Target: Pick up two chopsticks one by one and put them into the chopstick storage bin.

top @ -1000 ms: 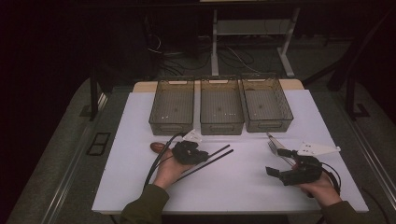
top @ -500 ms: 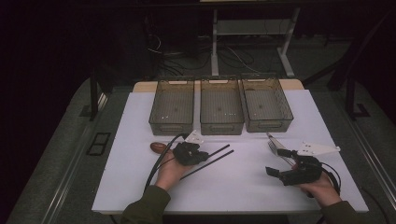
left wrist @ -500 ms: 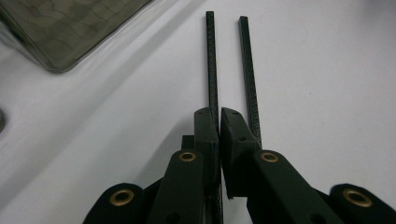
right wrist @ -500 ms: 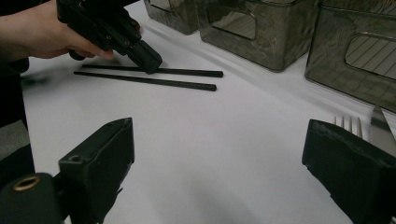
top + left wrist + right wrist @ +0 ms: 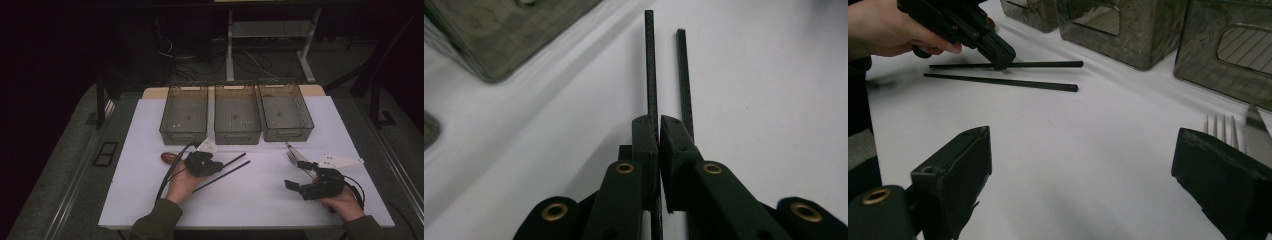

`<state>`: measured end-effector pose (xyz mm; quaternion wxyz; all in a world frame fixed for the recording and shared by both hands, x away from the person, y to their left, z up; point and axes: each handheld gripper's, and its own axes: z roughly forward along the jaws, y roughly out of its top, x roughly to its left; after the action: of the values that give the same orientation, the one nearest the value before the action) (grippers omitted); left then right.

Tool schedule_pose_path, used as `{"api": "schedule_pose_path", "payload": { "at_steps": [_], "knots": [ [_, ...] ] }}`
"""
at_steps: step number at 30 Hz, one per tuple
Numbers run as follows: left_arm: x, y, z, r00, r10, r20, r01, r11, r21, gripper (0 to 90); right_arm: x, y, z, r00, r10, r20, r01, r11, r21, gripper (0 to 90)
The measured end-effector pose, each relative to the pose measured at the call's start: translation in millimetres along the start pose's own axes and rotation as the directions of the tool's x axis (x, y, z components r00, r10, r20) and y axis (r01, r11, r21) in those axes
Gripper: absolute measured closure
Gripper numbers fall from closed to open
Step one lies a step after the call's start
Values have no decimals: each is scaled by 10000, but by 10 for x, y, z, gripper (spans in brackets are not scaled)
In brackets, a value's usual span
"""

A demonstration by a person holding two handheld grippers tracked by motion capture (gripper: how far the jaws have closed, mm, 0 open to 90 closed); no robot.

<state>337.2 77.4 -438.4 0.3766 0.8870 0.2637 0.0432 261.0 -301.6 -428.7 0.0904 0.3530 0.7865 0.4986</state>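
**Black chopstick pinched on the white tabletop**

Black and slim, two chopsticks lie side by side on the white tabletop (image 5: 260, 200), just in front of three smoky translucent bins (image 5: 236, 112) lined up in a row. The left hand-held gripper (image 5: 216, 167) is clenched on the nearer-to-the-bins chopstick (image 5: 235, 160); in the left gripper view its two jaws stand almost together with that stick (image 5: 651, 65) running out between them, gripped partway along. The jaws have just finished closing on it. The second chopstick (image 5: 225, 176) lies free on the surface, just beside the first and slightly splayed from it.

Over on the right, the right hand-held gripper (image 5: 295, 186) rests low above the tabletop with its jaws spread wide and nothing between them. Just beyond it lie a fork (image 5: 1219, 127) and a serrated knife (image 5: 1259, 135), close together. A small brown rounded object (image 5: 168, 158) sits behind the left hand; I cannot tell what it is.
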Motion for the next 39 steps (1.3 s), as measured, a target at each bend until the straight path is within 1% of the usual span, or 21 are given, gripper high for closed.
{"api": "schedule_pose_path", "payload": {
  "at_steps": [1, 2, 4, 5, 6, 10, 11, 13, 17, 18, 19, 22, 29, 32, 39],
  "knots": [
    [-4, 3, -13, 10000, -24, -14, 23, 10000, -70, 851, -4, -12, 6, 9999, 73, -96, -73, 10000, 14, 85],
    [-10, 7, -47, 9999, -132, 4, 132, 9997, -184, 851, 2, -17, 11, 9999, 81, -73, -80, 9999, 60, 85],
    [-5, 12, -64, 10000, -59, 16, 59, 9998, -215, 851, 7, -19, 16, 9999, 101, -80, -100, 9999, 131, 85],
    [-12, 14, -82, 9999, -122, 27, 122, 9996, -242, 851, 10, -22, 26, 10000, 69, -19, -68, 9999, 134, 84],
    [-15, 17, -99, 9999, -117, 49, 119, 9995, -287, 850, 26, -28, 43, 9997, 27, 257, -32, 9998, 190, 85],
    [-34, 23, -157, 9996, -253, 114, 258, 9987, -450, 851, 38, -37, 71, 9997, -69, 240, 61, 9994, 344, 85],
    [-31, 25, -171, 9997, -211, 137, 217, 9988, -437, 851, 43, -42, 83, 9996, -150, 240, 140, 9991, 398, 85],
    [-35, 22, -192, 9995, -247, 188, 255, 9986, -463, 851, 54, -48, 103, 9997, -163, 200, 152, 9984, 543, 85],
    [-51, 20, -235, 9994, -260, 231, 272, 9984, -499, 851, 36, -48, 112, 9998, -64, 188, 54, 9986, 526, 85],
    [-60, 21, -248, 9992, -320, 248, 332, 9981, -518, 851, 36, -48, 112, 9998, -64, 188, 54, 9986, 526, 85],
    [-59, 24, -260, 9993, -262, 269, 275, 9983, -513, 851, 32, -51, 114, 9998, -55, 199, 45, 9986, 536, 85],
    [-70, 26, -290, 9991, -295, 290, 312, 9978, -589, 851, 32, -53, 110, 9998, -66, 198, 55, 9986, 535, 85],
    [-105, 53, -368, 9997, -119, 228, 135, 9976, -672, 851, 33, -51, 113, 9998, -123, 174, 114, 9984, 545, 85],
    [-100, 70, -407, 9996, -153, 236, 172, 9966, -810, 851, 32, -50, 107, 9998, -92, 174, 82, 9985, 541, 85],
    [-65, 108, -475, 9994, -219, 260, 242, 9954, -931, 851, 34, -50, 100, 9998, -78, 195, 67, 9984, 562, 85]
  ]
}}
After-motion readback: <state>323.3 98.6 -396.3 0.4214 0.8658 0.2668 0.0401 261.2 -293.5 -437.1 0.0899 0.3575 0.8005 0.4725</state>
